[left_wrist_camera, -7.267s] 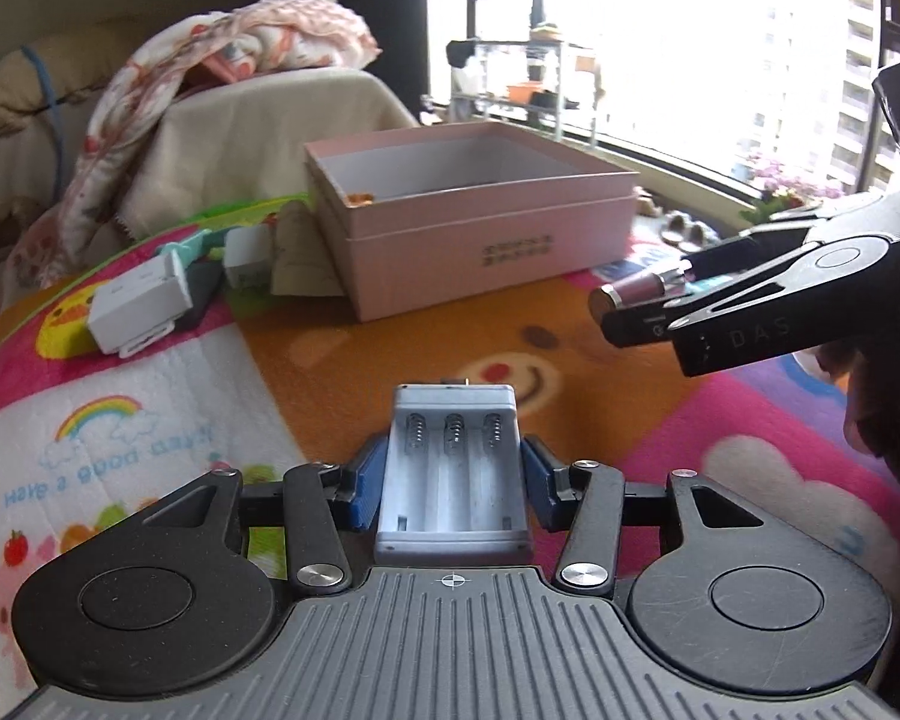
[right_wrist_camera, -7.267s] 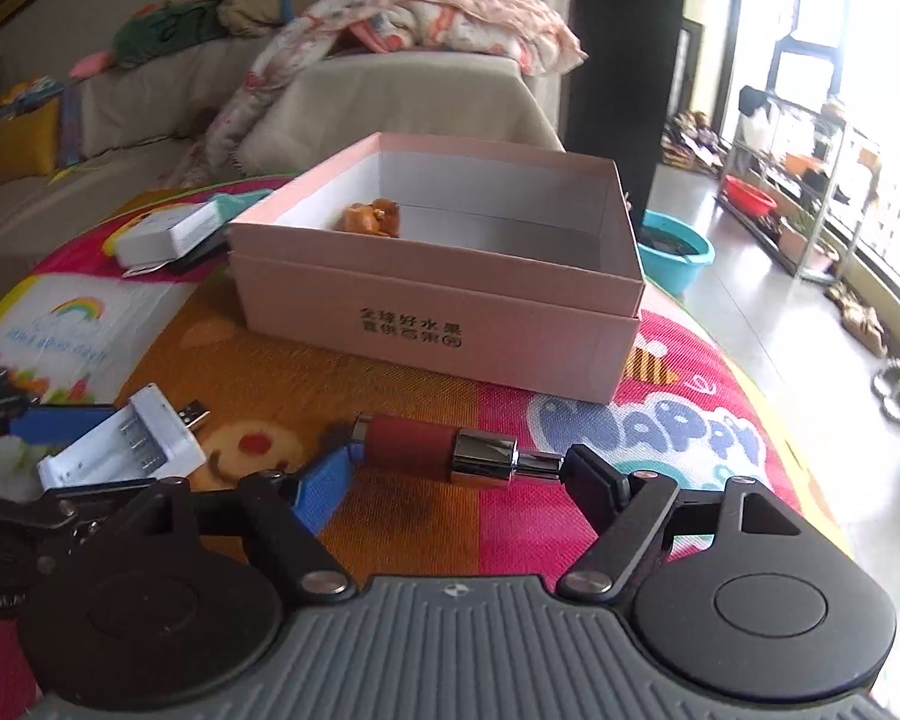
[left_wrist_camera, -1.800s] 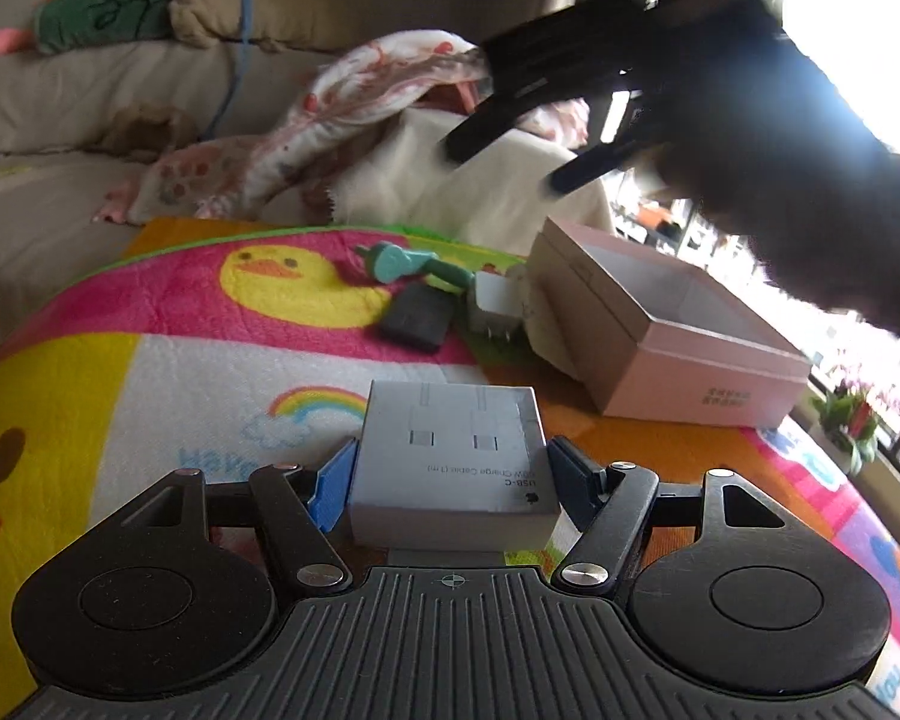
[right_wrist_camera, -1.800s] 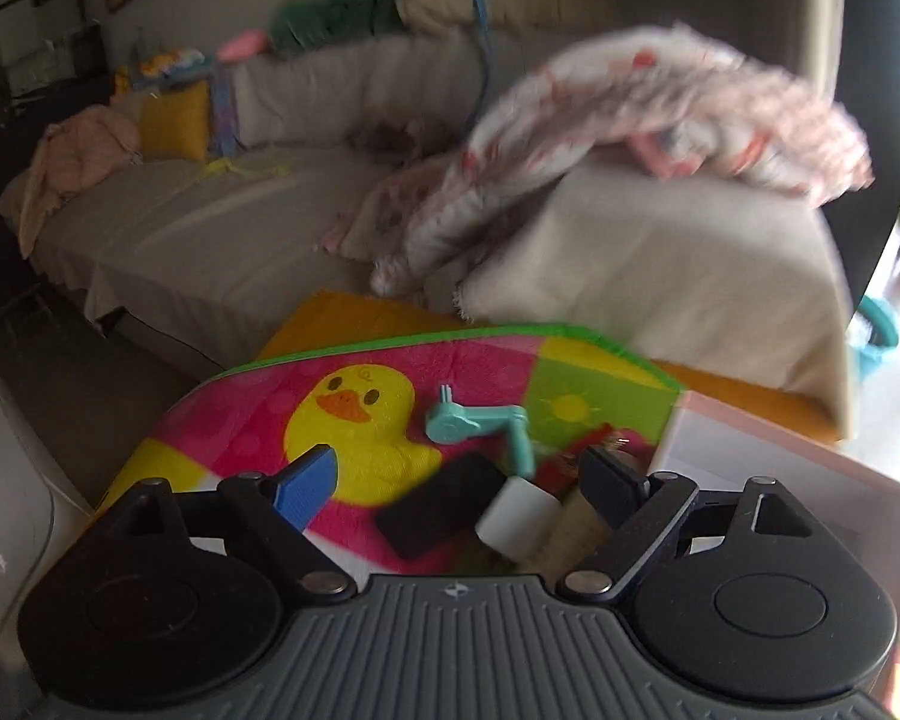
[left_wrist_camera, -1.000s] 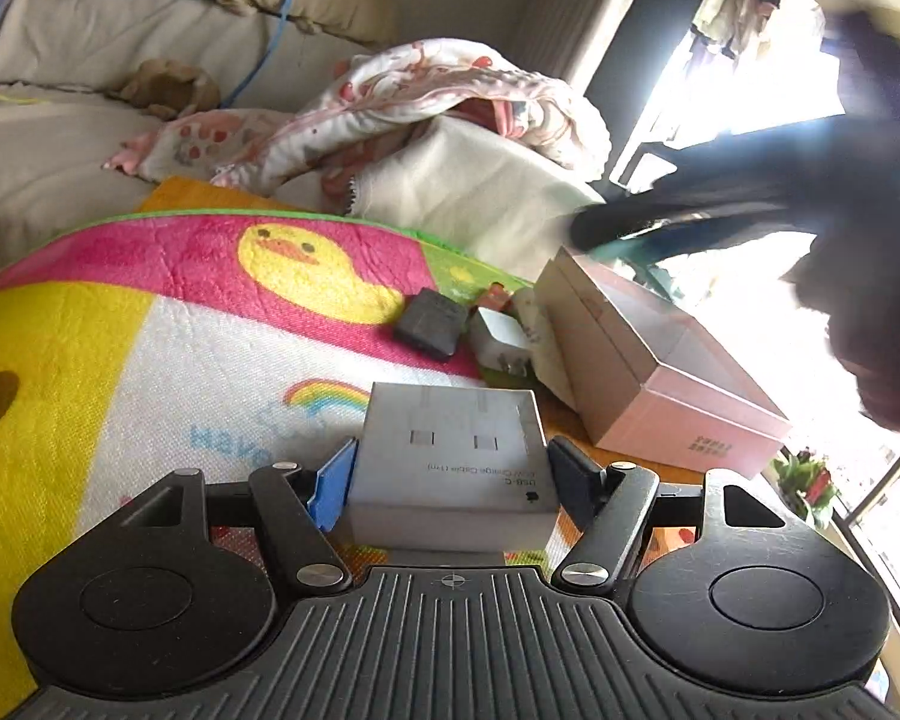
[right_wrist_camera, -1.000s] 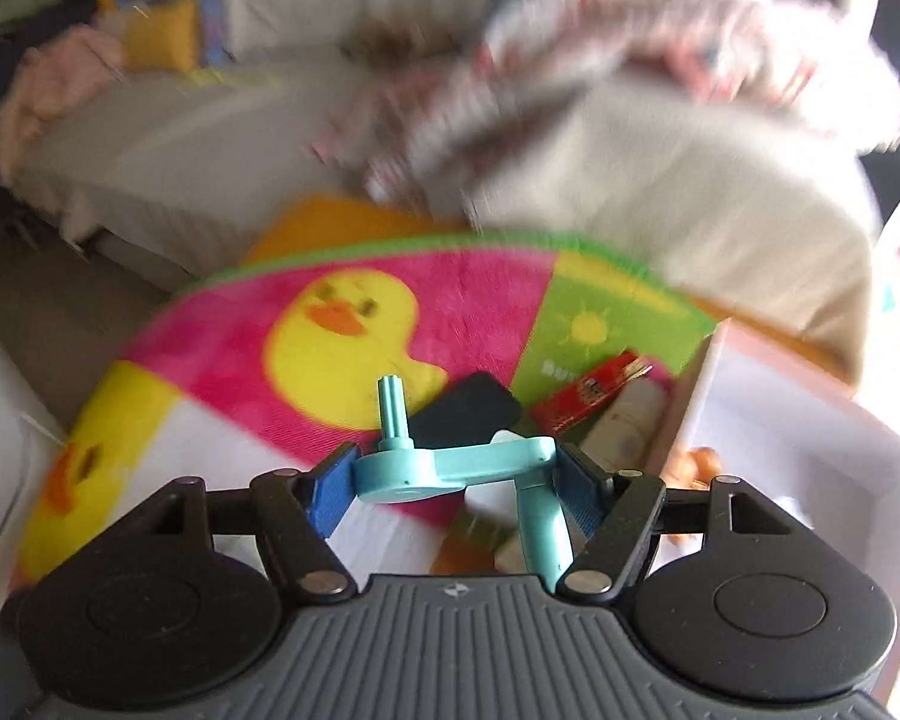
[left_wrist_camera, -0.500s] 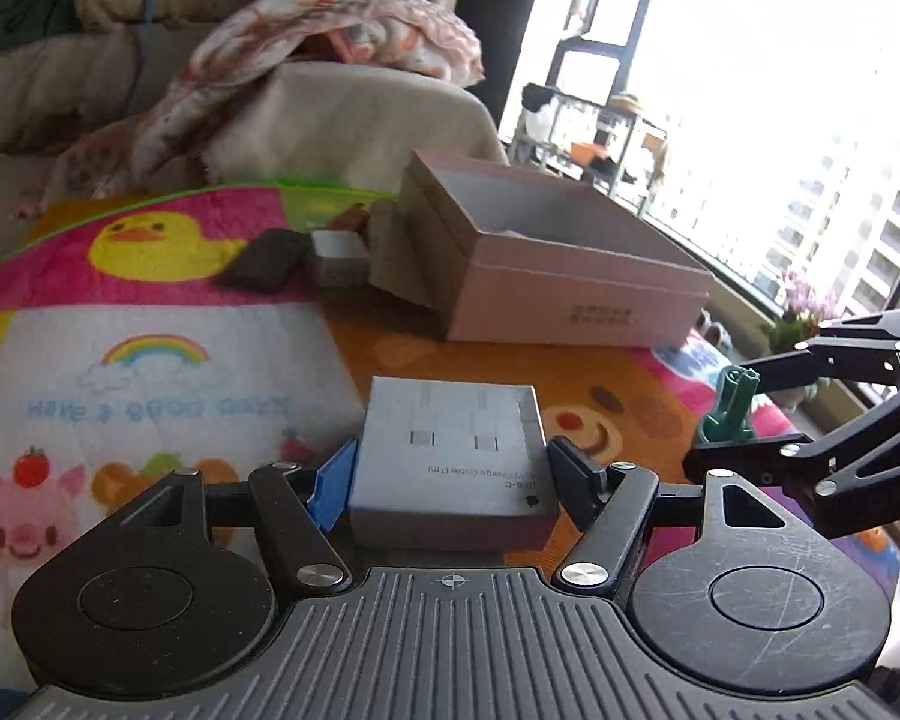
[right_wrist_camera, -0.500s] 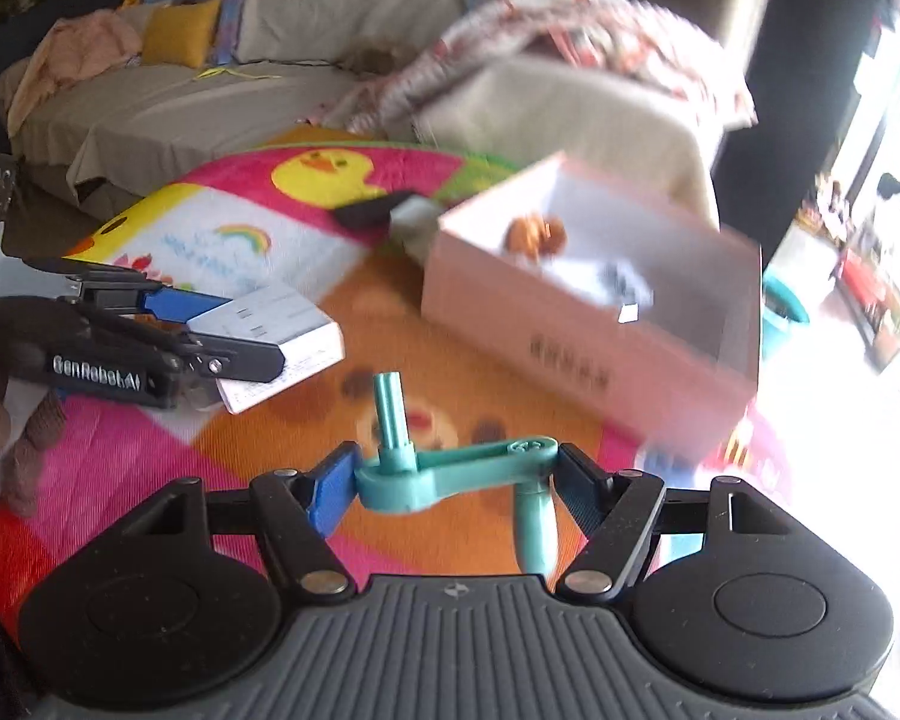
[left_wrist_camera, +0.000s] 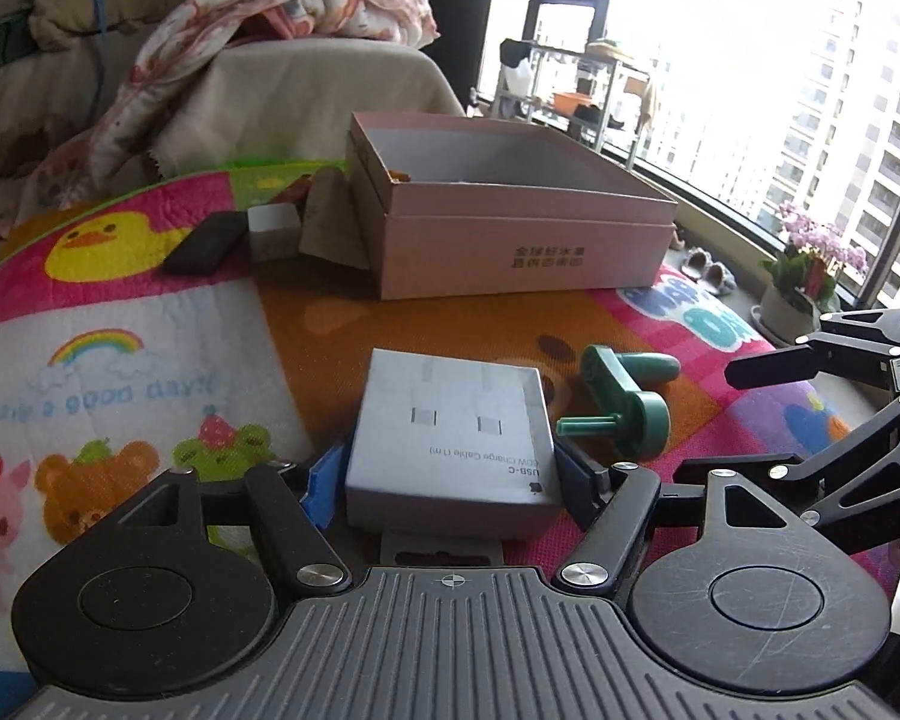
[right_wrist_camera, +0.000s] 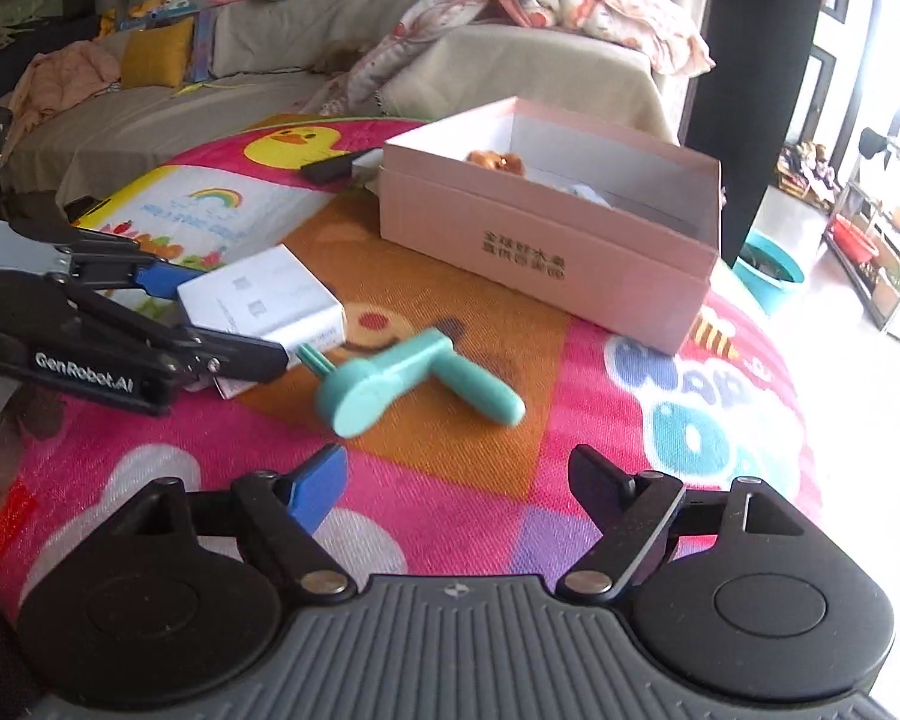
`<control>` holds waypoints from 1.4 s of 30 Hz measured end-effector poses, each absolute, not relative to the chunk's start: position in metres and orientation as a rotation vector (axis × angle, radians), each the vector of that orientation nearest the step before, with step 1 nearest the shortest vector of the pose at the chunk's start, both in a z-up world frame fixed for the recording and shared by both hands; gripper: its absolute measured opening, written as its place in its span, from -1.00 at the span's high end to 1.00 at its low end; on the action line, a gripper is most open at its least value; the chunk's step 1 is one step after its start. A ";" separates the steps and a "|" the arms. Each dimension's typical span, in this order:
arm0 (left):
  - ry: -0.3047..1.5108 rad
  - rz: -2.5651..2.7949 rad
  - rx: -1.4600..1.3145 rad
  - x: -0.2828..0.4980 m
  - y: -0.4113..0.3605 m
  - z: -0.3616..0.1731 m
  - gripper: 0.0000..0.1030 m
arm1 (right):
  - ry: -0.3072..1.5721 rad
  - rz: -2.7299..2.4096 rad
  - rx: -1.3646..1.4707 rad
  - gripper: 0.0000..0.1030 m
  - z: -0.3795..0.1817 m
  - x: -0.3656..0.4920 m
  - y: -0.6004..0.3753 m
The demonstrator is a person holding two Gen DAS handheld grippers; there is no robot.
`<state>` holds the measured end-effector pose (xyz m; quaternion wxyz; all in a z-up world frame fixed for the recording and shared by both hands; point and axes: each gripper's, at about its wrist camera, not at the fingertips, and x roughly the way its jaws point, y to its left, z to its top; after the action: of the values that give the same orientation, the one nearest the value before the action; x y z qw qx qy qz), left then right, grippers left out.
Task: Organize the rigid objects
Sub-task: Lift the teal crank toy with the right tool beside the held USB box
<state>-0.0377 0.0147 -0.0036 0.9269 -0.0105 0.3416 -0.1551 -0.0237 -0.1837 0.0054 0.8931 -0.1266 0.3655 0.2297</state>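
My left gripper (left_wrist_camera: 450,474) is shut on a white USB-C cable box (left_wrist_camera: 453,429), low over the colourful mat; the box also shows in the right wrist view (right_wrist_camera: 264,297). A teal crank handle (right_wrist_camera: 414,381) lies on the mat just right of the box, also in the left wrist view (left_wrist_camera: 624,399). My right gripper (right_wrist_camera: 459,480) is open and empty, just behind the handle. An open pink cardboard box (left_wrist_camera: 510,222) stands farther back on the mat, with small items inside (right_wrist_camera: 498,161).
A black flat object (left_wrist_camera: 205,243), a small white cube (left_wrist_camera: 273,231) and a beige item lie left of the pink box. A covered sofa with blankets (right_wrist_camera: 510,30) is behind the mat. Window and plant (left_wrist_camera: 810,264) are at right.
My right gripper has opened and let go of the teal handle, which now lies on the mat. My left gripper has lowered the white box toward the mat.
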 end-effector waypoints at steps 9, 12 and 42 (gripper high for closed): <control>0.689 -0.235 -0.045 -0.040 0.030 -0.003 -0.45 | 0.691 0.473 -0.185 -0.65 0.005 -0.023 -0.168; 0.683 -0.235 -0.079 -0.041 0.036 -0.003 -0.45 | 0.649 0.464 -0.182 -0.68 0.007 -0.023 -0.160; 0.664 -0.228 -0.074 -0.044 0.035 -0.005 -0.46 | 0.707 0.351 -0.147 -0.91 -0.005 0.012 -0.160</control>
<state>-0.0444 0.0350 -0.0051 0.9384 -0.0365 0.3250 -0.1116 0.0117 -0.1598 -0.0051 0.9206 -0.0715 0.3439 0.1707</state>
